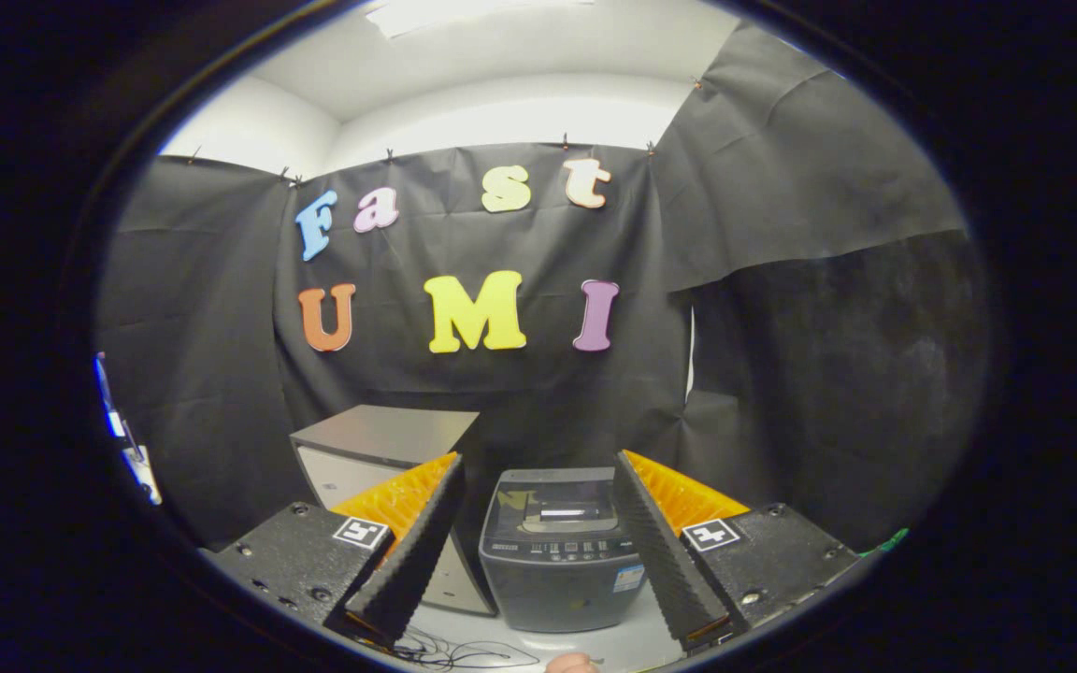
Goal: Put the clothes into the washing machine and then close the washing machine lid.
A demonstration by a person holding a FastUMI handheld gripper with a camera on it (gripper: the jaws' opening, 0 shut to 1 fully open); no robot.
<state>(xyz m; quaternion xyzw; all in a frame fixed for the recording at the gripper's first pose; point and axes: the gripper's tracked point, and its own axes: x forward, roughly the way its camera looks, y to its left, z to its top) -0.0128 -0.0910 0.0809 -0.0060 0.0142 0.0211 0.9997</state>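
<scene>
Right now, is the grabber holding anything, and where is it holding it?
Nothing. The hand-held gripper is open with empty space between its fingers; the washing machine stands beyond them, untouched.

This is a makeshift recording booth set up indoors, not a lived-in home. Black cloth point(538, 393) hangs as its walls across the middle and right of the frame, pinned along its top edge with small clips. Above it, at the top of the frame, a plain white room wall and a ceiling light point(464, 14) show. Low in the centre stands a small dark washing machine point(557, 561) on a pale floor, with a grey cabinet point(380, 449) just left of it and loose cables point(454, 651) lying in front.
</scene>
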